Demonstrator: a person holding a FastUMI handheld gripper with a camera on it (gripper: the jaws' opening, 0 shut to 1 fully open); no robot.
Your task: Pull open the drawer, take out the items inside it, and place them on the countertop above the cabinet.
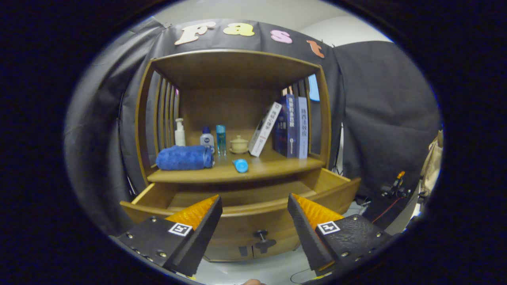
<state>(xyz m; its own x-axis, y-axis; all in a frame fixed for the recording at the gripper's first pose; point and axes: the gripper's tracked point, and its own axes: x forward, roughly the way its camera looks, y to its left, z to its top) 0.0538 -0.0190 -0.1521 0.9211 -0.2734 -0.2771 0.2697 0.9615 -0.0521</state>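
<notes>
Wooden drawer [237, 198] stands open; rigid and heavy-looking, best pulled by its front knob [261, 236]. Gripper [253, 217] hangs wide apart, holding nothing.

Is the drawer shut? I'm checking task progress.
No, the drawer stands pulled out beneath the countertop, just beyond the open tool.

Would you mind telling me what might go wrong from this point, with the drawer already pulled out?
1. The drawer stands pulled out, and the open gripper, holding nothing, is just before its front; going in low could knock the front or the knob.
2. The countertop is crowded: towel, bottles, cup, leaning book. Another item could topple something.
3. The blue item near the edge might roll off.
</notes>
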